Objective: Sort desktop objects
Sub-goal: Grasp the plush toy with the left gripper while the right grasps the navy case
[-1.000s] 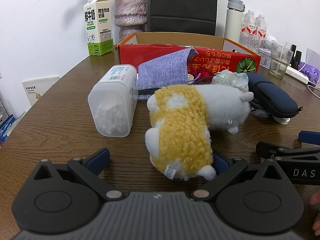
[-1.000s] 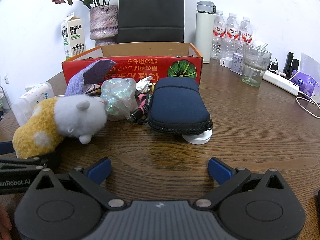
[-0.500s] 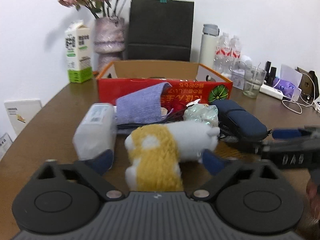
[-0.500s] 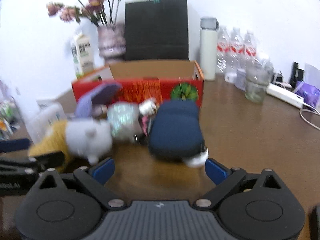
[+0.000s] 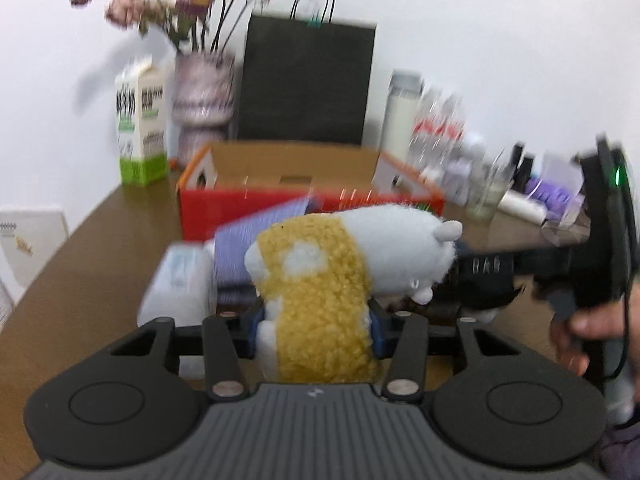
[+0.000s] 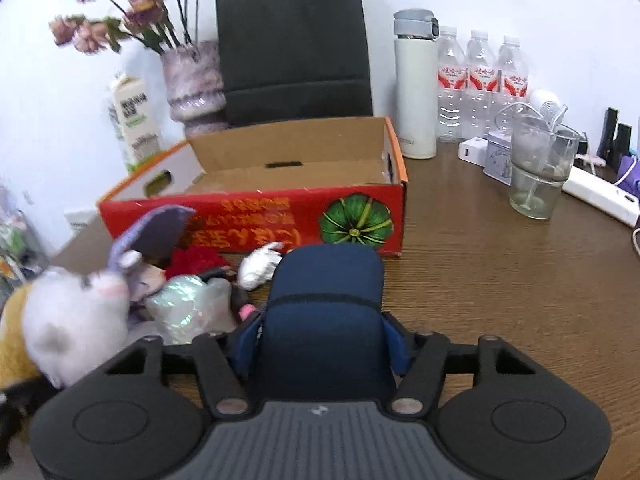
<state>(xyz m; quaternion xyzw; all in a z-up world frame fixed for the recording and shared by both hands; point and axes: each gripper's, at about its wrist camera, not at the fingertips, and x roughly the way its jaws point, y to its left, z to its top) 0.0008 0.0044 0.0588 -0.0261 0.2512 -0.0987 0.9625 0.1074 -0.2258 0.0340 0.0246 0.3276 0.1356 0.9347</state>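
My left gripper [image 5: 316, 330] is shut on the yellow-and-white plush toy [image 5: 320, 276] and holds it lifted above the table; the toy also shows at the left of the right wrist view [image 6: 68, 324]. My right gripper [image 6: 322, 344] is shut on the navy zip pouch [image 6: 324, 300], raised in front of the open red cardboard box [image 6: 256, 224]. The box [image 5: 280, 196] stands behind the toy in the left wrist view. The right gripper's body [image 5: 592, 264] shows at the right there.
On the table lie a white plastic container [image 5: 176, 284], a purple cloth pouch [image 6: 156, 232], an iridescent wrapped bundle [image 6: 192, 308] and a small foil packet [image 6: 260, 266]. Behind stand a milk carton [image 5: 140, 128], vase [image 6: 194, 84], black bag [image 6: 294, 44], thermos [image 6: 414, 88], bottles, glass [image 6: 538, 172].
Both grippers closed: the left on the plush toy, the right on the navy pouch. Both objects have risen off the table, and the views have lifted higher.
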